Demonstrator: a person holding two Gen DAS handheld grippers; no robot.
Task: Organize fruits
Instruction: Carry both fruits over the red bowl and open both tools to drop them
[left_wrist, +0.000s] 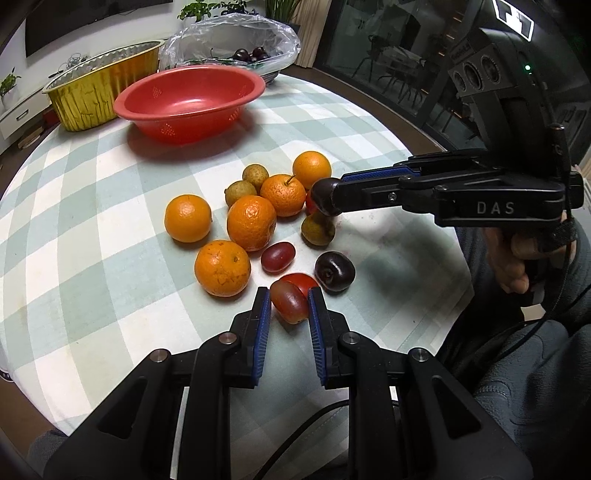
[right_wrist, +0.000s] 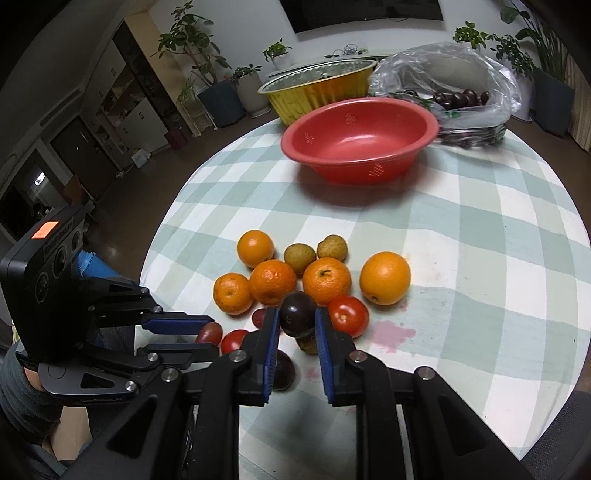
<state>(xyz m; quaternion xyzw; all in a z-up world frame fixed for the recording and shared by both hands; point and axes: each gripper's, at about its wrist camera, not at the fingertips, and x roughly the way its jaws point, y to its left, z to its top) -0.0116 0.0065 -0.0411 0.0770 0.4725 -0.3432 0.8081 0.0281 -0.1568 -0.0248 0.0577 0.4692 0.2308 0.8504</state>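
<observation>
Both tools were clenched on fruit. Left tool (left_wrist: 289, 301) pinched a reddish grape (left_wrist: 289, 303), right tool (right_wrist: 296, 320) a dark plum (right_wrist: 297, 314), each just above the pile on the table (right_wrist: 480, 258). Probably sorting by type; red colander (right_wrist: 360, 146) sat empty, well behind.

We see a round bench (right_wrist: 480, 229) under a green-and-white checked cloth with a pink stain (right_wrist: 393, 330). Behind it potted plants (right_wrist: 192, 48) line the white wall, beside a dark screen (right_wrist: 365, 11) and shelving (right_wrist: 122, 99).
</observation>
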